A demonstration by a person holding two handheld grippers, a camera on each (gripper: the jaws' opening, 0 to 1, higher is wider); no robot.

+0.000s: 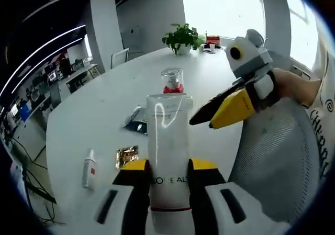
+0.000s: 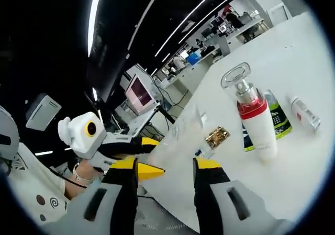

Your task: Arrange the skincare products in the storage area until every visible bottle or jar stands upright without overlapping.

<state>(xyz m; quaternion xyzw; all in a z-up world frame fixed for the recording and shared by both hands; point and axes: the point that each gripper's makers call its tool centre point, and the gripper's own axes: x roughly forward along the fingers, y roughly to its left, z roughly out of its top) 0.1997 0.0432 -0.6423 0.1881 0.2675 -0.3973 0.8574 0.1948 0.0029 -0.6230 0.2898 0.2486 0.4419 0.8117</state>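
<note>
Clamped in the left hand-held gripper (image 1: 168, 178), a white tube (image 1: 167, 146) is held upright over the worktop (image 1: 94, 120), probably to stand it up. Right hand-held gripper (image 2: 165, 175) is released, holding nothing, near the pump bottle (image 2: 254, 117).

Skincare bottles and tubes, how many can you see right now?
3: a white tube clamped in the left gripper, a pump bottle standing mid-table, and a small tube lying flat near the table edge. Others may be hidden.

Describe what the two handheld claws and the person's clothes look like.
Each claw has black jaws with yellow tips on pale grey bodies. The left claw rises from its view's bottom; the right claw, seen there from the side, carries a grey housing, as the left one does in the right gripper view. The person's white top bears dark printed lettering and a spiral.
</note>
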